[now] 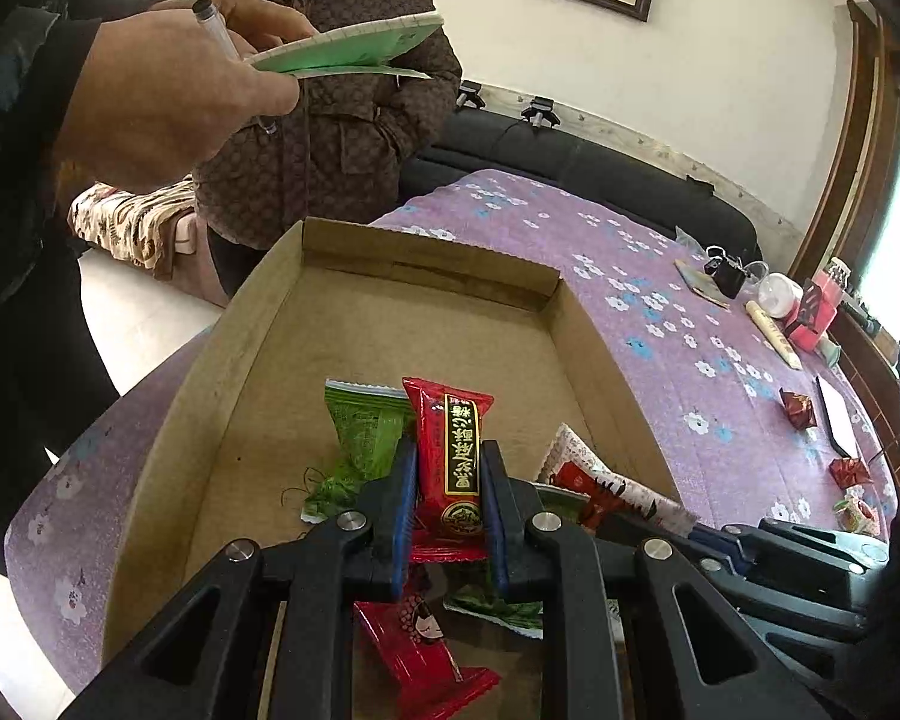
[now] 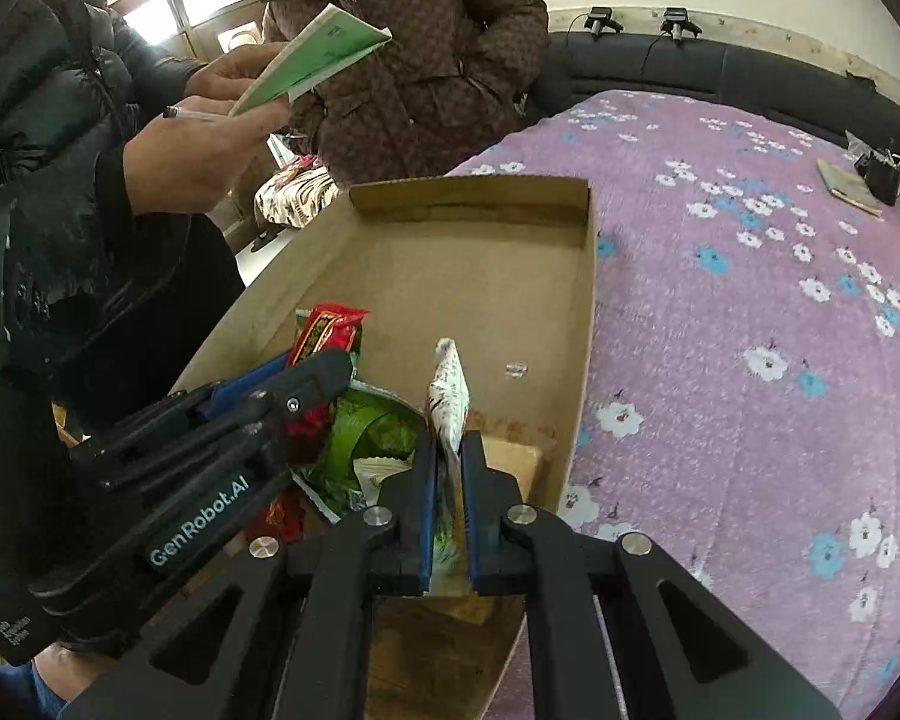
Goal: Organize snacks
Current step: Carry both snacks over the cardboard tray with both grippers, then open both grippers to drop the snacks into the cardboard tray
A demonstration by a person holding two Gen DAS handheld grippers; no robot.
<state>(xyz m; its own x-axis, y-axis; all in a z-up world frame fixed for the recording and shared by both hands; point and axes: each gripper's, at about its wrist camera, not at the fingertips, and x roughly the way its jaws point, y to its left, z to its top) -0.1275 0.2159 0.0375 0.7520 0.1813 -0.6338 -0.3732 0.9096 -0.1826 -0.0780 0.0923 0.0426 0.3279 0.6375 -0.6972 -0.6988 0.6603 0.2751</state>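
Observation:
My left gripper (image 1: 448,456) is shut on a red snack packet (image 1: 453,462) with a black and gold label, held over the open cardboard box (image 1: 258,360). Under it lie a green packet (image 1: 363,432) and another red packet (image 1: 420,654). My right gripper (image 2: 449,450) is shut on a white patterned packet (image 2: 447,396), held edge-on over the box (image 2: 480,276). That white packet also shows in the left wrist view (image 1: 606,480). The left gripper (image 2: 306,384) shows in the right wrist view with the red packet (image 2: 324,327) above green packets (image 2: 372,432).
The box sits on a purple flowered bedspread (image 2: 750,300). Loose red snacks (image 1: 798,408) and small items (image 1: 774,294) lie at the bed's far right. A hand with a green notebook (image 1: 348,48) and a person in a brown coat (image 2: 414,60) stand beyond the box.

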